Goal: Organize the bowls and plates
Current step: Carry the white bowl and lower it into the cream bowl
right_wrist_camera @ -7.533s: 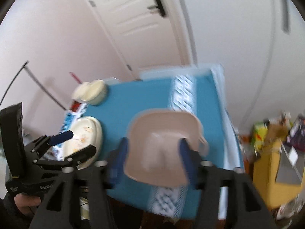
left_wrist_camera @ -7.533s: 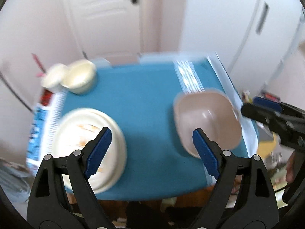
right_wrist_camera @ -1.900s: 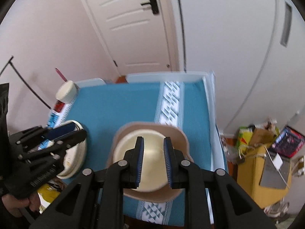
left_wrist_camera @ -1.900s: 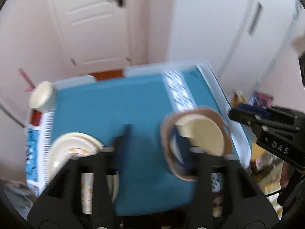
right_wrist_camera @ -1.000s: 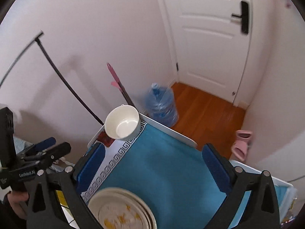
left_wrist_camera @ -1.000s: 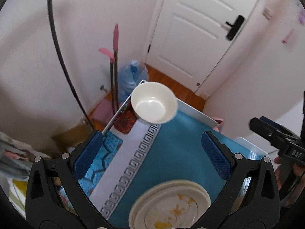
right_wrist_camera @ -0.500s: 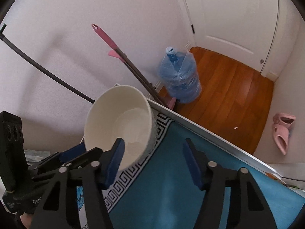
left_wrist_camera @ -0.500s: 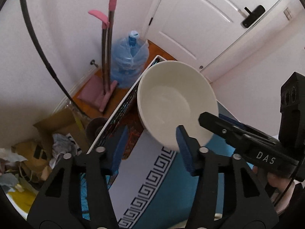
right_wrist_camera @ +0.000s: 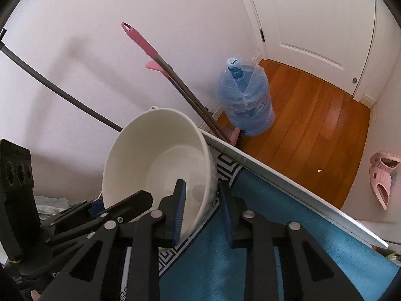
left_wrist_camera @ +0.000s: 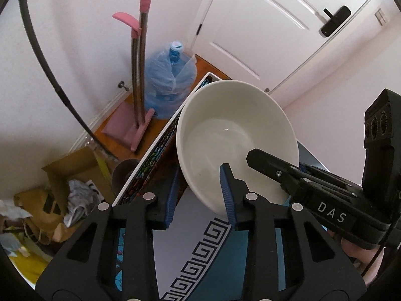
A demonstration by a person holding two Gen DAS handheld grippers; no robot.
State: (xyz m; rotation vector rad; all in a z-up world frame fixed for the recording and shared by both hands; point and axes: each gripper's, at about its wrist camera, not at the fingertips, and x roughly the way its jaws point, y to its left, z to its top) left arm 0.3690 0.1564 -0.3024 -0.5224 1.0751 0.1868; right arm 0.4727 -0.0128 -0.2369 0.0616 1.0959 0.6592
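round white ceramic bowl (left_wrist_camera: 233, 135) at table corner, left gripper (left_wrist_camera: 200, 195) and right gripper (right_wrist_camera: 201, 205) jaws just closing astride its rim, contact unclear, pink-handled mop (left_wrist_camera: 140, 57) at 11 o'clock

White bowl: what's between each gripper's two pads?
The white bowl wall. Both jaws have just been closing, one pad inside, one outside: left gripper in the left wrist view, right gripper in the right wrist view.

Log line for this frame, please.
white bowl at table corner | left gripper and right gripper just closed onto its rim, opposite sides | phase: grasp
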